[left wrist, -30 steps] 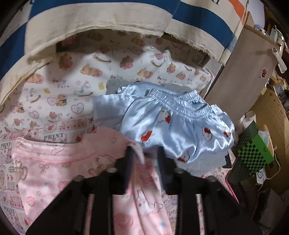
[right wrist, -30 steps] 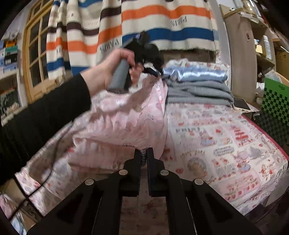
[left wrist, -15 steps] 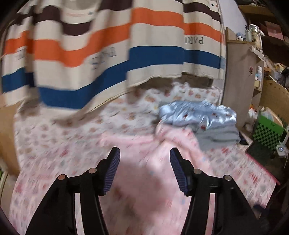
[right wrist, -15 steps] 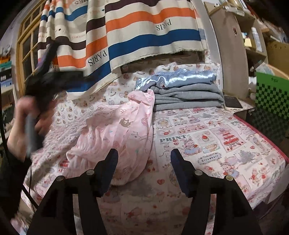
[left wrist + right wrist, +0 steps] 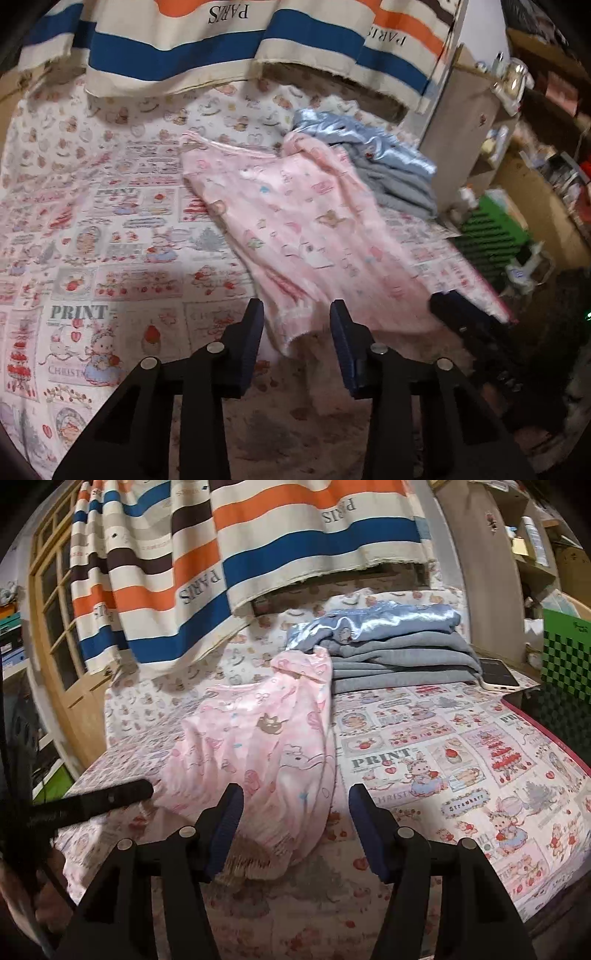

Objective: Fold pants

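lying lengthwise on the patterned bed beside folded clothes, the soft pink printed cotton pants point(image 5: 266, 749) are best gripped at the near hem once both empty, closing tongs, left tongs point(image 5: 296, 328) and right tongs point(image 5: 295, 812), are lowered squarely.

Two wrist views, both angled down over the printed bedspread point(image 5: 110, 236)

My left camera looks past its jaws at the pink pants point(image 5: 295, 236) lying close ahead; my right camera faces the same pants point(image 5: 266, 746) from the other side. Both share the folded clothes stack point(image 5: 399, 653) and striped curtain point(image 5: 258, 554) beyond the jaws.
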Available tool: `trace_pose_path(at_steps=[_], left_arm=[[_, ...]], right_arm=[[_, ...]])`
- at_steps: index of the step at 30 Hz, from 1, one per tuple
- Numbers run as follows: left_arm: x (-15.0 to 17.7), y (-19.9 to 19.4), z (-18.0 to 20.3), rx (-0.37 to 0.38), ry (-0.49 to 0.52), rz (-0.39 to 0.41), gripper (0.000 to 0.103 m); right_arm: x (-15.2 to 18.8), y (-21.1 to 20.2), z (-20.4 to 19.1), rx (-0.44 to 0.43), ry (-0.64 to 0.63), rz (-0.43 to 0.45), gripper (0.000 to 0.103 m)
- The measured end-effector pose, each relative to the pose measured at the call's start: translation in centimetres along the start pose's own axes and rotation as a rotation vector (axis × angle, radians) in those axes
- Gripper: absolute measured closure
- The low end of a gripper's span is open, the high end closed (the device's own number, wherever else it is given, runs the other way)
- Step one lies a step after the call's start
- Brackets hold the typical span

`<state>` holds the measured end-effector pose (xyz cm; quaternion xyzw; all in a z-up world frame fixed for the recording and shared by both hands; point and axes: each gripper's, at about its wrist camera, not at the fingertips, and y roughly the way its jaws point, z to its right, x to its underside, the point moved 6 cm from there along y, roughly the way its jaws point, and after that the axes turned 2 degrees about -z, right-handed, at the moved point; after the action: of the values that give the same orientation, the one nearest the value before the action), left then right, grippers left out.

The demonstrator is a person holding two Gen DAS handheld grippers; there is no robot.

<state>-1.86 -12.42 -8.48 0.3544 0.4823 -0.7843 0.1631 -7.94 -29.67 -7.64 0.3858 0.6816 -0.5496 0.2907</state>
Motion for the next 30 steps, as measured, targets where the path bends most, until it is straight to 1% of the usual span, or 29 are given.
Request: trace_pose_path(at_steps=[1, 2, 3, 6, 10, 11, 12, 13, 14, 15, 16, 18, 20, 22, 25, 30], left_arm=[[0.2, 0.2, 0.0, 0.001, -0.002, -0.007, 0.075], [0.4, 0.4, 0.1, 0.02, -0.009, -0.018, 0.077], [0.5, 0.5, 0.2, 0.035, -0.014, -0.027, 0.077], [0.8, 0.6, 0.2, 0.021, -0.003, -0.021, 0.077], [0.8, 1.2, -0.4, 0.035, -0.045, -0.011, 0.077], [0.9, 1.2, -0.5, 0.03, -0.051, -0.004, 0.084], [1.0, 1.1, -0.7, 0.017, -0.061, 0.005, 0.091], [1.1, 0.8, -1.0, 0.007, -0.079, 0.011, 0.094], [1.2, 0.3, -1.0, 0.024, -0.103, 0.019, 0.096], [1.3, -0.5, -0.9, 0.046, -0.125, 0.033, 0.096], [1.3, -1.5, -0.7, 0.058, -0.131, 0.051, 0.096], [1.3, -3.2, -0.1, 0.057, -0.107, 0.085, 0.096], [1.3, -4.6, 0.3, 0.043, -0.09, 0.115, 0.096], [1.7, -5.7, 0.3, 0.029, -0.08, 0.127, 0.096], [3.0, -6.5, -0.2, 0.02, -0.097, 0.115, 0.096], [5.6, -6.6, -1.0, 0.014, -0.145, 0.061, 0.096]], right_arm=[[0.0, 0.1, 0.0, -0.007, -0.002, -0.008, 0.045], [0.1, 0.2, -0.1, -0.016, -0.002, -0.017, 0.046], [0.3, 0.3, -0.2, -0.025, -0.003, -0.024, 0.046], [0.6, 0.8, -0.1, -0.034, -0.005, -0.046, 0.046], [0.9, 2.1, 0.3, -0.043, 0.041, -0.071, 0.046], [0.9, 2.3, 0.4, -0.045, 0.052, -0.077, 0.046], [1.0, 2.6, 0.5, -0.05, 0.063, -0.084, 0.057], [1.1, 2.8, 0.5, -0.057, 0.07, -0.094, 0.067], [1.2, 2.8, 0.5, -0.054, 0.078, -0.095, 0.085], [1.1, 2.5, 0.6, -0.057, 0.089, -0.082, 0.096], [1.0, 2.1, 0.6, -0.07, 0.102, -0.059, 0.096], [0.9, 1.4, 0.4, -0.082, 0.106, -0.039, 0.096], [0.9, 0.7, -0.3, -0.109, 0.099, -0.041, 0.096], [1.1, 0.1, -0.8, -0.129, 0.095, -0.049, 0.096], [2.0, -0.5, -1.5, -0.152, 0.086, -0.079, 0.096], [3.9, -1.0, -2.0, -0.145, 0.07, -0.126, 0.096]])
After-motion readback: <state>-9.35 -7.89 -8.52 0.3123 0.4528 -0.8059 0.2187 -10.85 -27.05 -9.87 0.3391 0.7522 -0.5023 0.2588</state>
